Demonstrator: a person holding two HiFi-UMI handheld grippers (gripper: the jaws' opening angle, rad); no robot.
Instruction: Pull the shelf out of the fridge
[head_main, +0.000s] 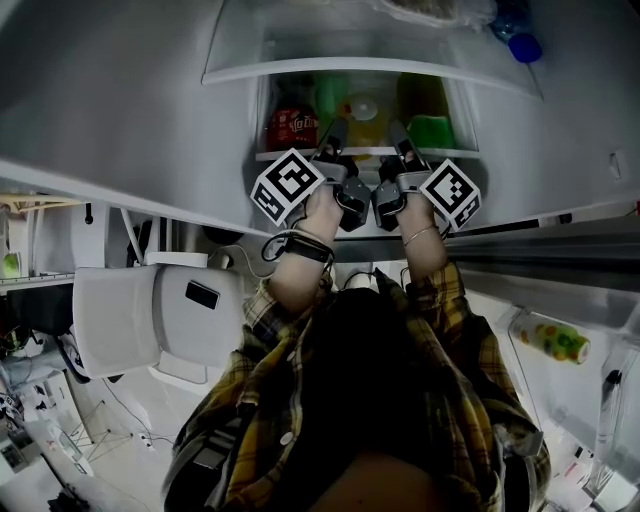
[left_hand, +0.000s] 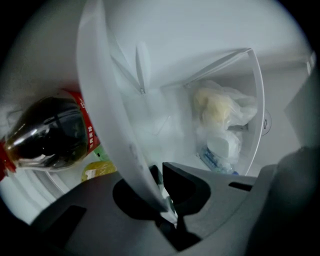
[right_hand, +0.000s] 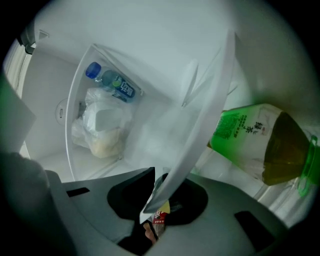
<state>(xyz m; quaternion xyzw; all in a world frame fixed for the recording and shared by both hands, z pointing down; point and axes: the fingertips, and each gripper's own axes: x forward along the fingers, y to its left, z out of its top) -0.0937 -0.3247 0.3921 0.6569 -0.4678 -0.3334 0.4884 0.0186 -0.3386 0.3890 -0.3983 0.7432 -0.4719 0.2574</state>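
**Head view:** The clear shelf (head_main: 365, 152) sits inside the open fridge (head_main: 120, 100), its front edge facing the doorway, where the person's forearms rise toward it side by side. Past the shelf, a second shelf (head_main: 300, 68) carries a blue-capped bottle (head_main: 520, 45). A cola bottle (head_main: 292, 128) shows behind the shelf's edge toward its left end, and a green-labelled bottle (head_main: 432, 130) toward its right end. The left hand (head_main: 318, 208) and right hand (head_main: 415, 210) aim the left gripper (head_main: 335, 135) and right gripper (head_main: 397, 138) at the middle of the edge, close together, with the marker cubes turned outward.

**Left gripper view:** The shelf's translucent edge (left_hand: 115, 125) runs deep into the left gripper (left_hand: 161, 172), whose fingers are clenched on it. The cola bottle (left_hand: 47, 132) crowds one side of the edge. A plastic bag (left_hand: 220, 107) lies well off on the other side.

**Right gripper view:** The same edge (right_hand: 205, 115) slants down into the right gripper (right_hand: 157, 177), and its fingers are likewise clamped on the shelf. The green-labelled bottle (right_hand: 260, 142) sits close beside the edge. The plastic bag (right_hand: 102, 125) and the blue-capped bottle (right_hand: 112, 80) lie farther off on the opposite side.
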